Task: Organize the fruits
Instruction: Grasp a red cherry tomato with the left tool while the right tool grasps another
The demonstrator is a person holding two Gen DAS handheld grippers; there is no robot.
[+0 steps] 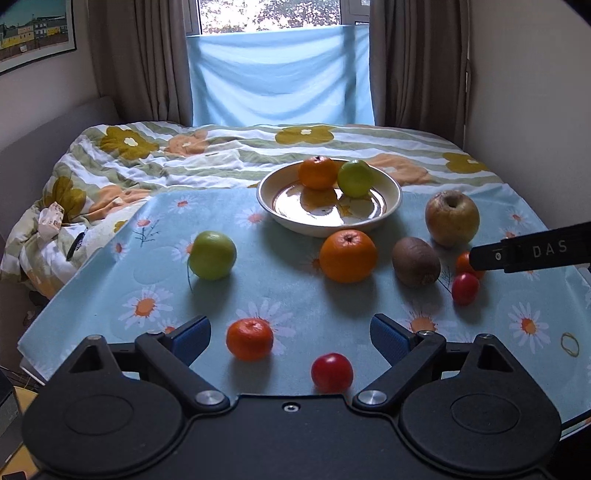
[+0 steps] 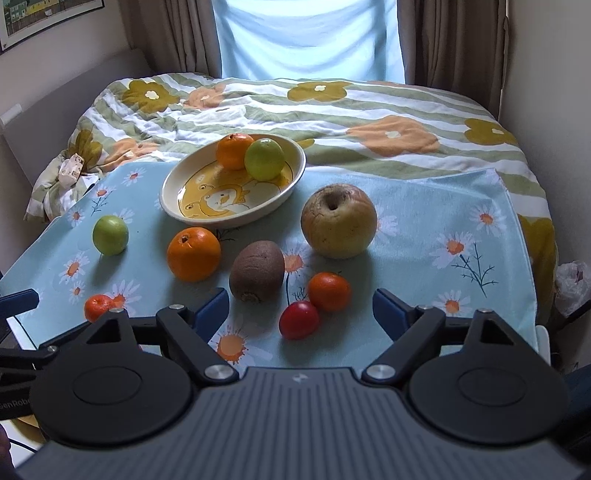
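Between the left gripper's (image 1: 290, 338) spread, empty fingers sits a small mandarin (image 1: 249, 339) on the table (image 1: 295, 295): light, soft-skinned, prone to roll; pinch gently across its middle. Right gripper (image 2: 301, 309) also gapes empty.

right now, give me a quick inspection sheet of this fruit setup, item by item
surface: daisy-print cloth laid over a floral bedspread.
job's things: bowl holds an orange and a green fruit; loose on the cloth are a green fruit, large orange, kiwi, yellowish apple, two small oranges, two red tomatoes.
clutter: rubber band on the cloth.
grippers: left gripper open, small orange between its fingers, untouched; right gripper open, empty.
cables: nothing seen.
surroundings: curtains, blue sheet over the window, framed picture.
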